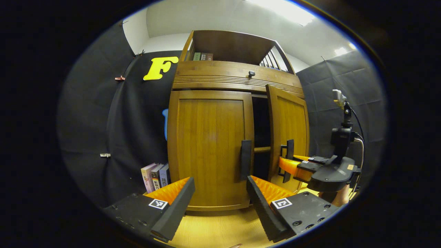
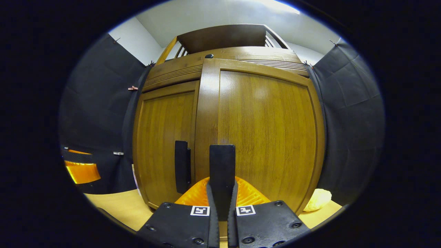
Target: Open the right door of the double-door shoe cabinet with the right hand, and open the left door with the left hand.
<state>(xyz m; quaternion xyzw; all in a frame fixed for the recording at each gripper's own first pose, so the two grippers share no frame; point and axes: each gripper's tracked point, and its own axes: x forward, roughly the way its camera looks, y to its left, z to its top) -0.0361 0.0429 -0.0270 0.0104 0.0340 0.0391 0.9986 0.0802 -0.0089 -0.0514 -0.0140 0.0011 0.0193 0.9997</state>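
A wooden double-door shoe cabinet (image 1: 220,72) stands ahead of me. Its left door (image 1: 210,148) is closed, with a dark upright handle (image 1: 245,159) at its inner edge. My left gripper (image 1: 220,193) is open a little short of that door, and the handle rises just above its right finger. The right door (image 1: 291,127) is swung partly outward, showing a dark gap and a shelf. In the right gripper view my right gripper (image 2: 222,201) is shut on the right door's handle (image 2: 222,172), with the right door (image 2: 268,137) close behind. The left door's handle (image 2: 182,167) is just to its left.
Several books (image 1: 155,176) stand on the floor against the cabinet's left side. More books sit on the cabinet's open top shelf (image 1: 202,56), above a drawer knob (image 1: 252,73). A pale crumpled object (image 2: 317,199) lies by the cabinet's right foot. The floor is light wood.
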